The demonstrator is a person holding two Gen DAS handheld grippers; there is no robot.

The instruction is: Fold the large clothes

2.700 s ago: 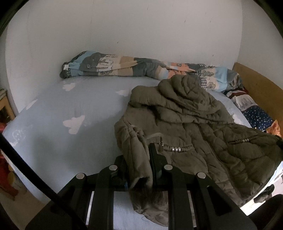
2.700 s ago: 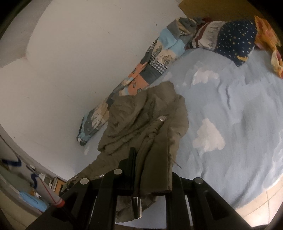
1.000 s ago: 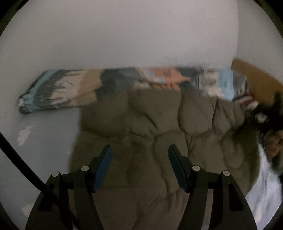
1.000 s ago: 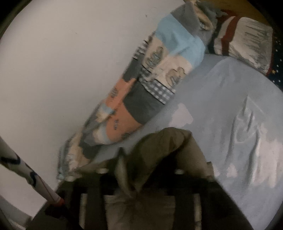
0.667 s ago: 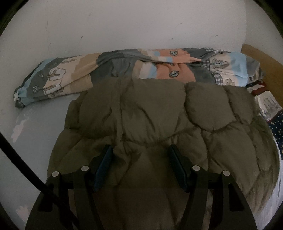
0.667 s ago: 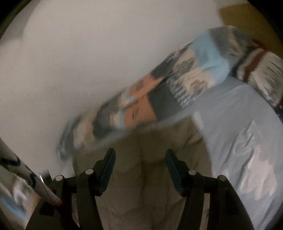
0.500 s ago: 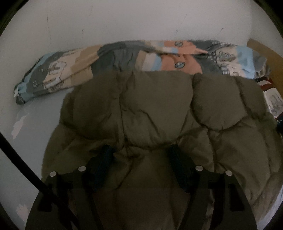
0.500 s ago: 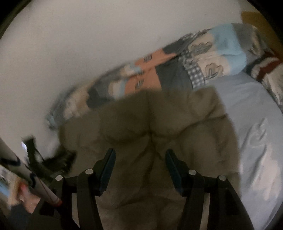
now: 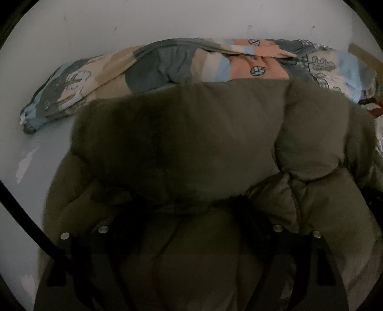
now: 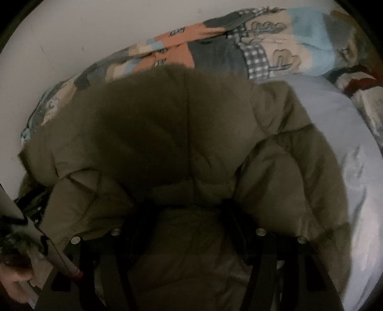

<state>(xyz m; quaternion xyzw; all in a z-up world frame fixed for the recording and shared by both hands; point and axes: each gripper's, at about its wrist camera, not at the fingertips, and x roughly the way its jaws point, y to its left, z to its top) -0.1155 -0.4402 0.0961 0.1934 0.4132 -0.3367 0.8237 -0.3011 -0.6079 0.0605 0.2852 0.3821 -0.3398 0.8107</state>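
Filling most of both views, the olive quilted jacket (image 9: 191, 148) lay on the pale blue bedsheet (image 10: 335, 124), its far edge touching the patchwork quilt (image 9: 172, 62) that ran rolled along the white wall (image 9: 167, 19). Puffed fabric bulged up over both tools and hid their fingertips, and the near folds were too dark to read. The left gripper (image 9: 191, 213) had its fingers spread wide, pressed down into the padding with a mound of jacket between them; whether any fabric was actually pinched could not be made out. The right gripper (image 10: 189, 210) stood the same way, jaws wide apart and sunk in the jacket, tips covered.

Only the left wrist view showed the quilt's tapered end (image 9: 31, 119) lying past the jacket's left side, and a strip of sheet beside it. Only the right wrist view showed open sheet to the jacket's right and a dark-and-red patterned pillow (image 10: 359, 83) beyond the quilt. That view also caught, at its lower left edge beside the jacket, a white rod with a red tip (image 10: 64, 263) and part of a hand (image 10: 14, 282), both cut off and blurred.
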